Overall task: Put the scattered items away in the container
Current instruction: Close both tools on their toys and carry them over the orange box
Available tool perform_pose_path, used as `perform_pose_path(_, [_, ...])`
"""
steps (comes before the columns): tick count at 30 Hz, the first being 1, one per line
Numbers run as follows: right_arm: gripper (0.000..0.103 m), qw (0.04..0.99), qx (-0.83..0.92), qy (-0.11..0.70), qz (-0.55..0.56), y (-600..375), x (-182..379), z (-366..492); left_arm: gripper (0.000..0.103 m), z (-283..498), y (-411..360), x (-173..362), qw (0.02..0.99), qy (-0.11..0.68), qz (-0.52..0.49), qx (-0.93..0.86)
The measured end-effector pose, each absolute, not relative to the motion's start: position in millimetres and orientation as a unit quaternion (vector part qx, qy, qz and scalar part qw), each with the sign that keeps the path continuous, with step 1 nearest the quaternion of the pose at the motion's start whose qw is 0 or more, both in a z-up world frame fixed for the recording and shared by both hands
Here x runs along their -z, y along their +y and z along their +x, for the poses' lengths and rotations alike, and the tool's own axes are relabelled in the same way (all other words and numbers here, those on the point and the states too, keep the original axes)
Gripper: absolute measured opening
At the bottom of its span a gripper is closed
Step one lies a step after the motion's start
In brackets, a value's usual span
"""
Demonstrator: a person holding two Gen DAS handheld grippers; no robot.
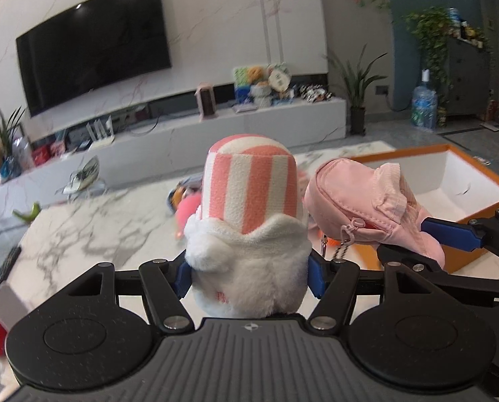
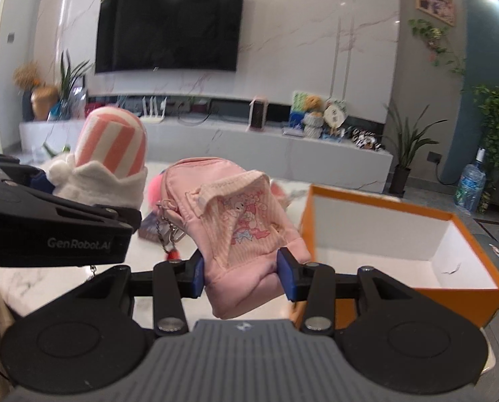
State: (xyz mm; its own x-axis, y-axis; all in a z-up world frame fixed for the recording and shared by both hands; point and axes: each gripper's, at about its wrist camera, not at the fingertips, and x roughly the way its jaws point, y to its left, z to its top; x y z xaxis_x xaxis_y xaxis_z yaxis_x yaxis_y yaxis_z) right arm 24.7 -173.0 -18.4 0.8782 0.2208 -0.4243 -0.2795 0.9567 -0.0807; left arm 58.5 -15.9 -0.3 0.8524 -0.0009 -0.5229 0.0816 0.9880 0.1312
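Note:
My left gripper [image 1: 249, 276] is shut on a pink-and-white striped plush toy [image 1: 249, 194] and holds it up above the marble table [image 1: 98, 231]. The toy also shows at the left of the right wrist view [image 2: 112, 147]. My right gripper [image 2: 244, 273] is shut on a small pink pouch [image 2: 236, 214] with a cartoon print and a keychain; the pouch also shows in the left wrist view [image 1: 360, 201]. The orange box [image 2: 319, 201] with a white inside stands open at the right, beside the pouch; it also shows in the left wrist view [image 1: 484, 214].
A few more small items lie on the table behind the held things, among them a pink fluffy one [image 1: 185, 211]. A TV [image 2: 169, 26] hangs over a low white cabinet [image 2: 249, 147] across the room. A water bottle [image 2: 470, 184] and plants stand at the right.

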Motion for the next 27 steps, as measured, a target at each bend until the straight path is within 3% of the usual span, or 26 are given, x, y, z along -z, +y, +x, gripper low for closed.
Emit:
perform_pose_path(14, [0.046, 0.982, -0.03, 0.186, -0.026, -272, -18, 67, 0.075, 115, -106, -24, 0.96, 0.242, 0.065, 0.122])
perform_pose_path(27, [0.046, 0.97, 0.004, 0.241, -0.014, -328, 13, 141, 0.075, 182, -167, 15, 0.938, 0.294, 0.086, 0.162])
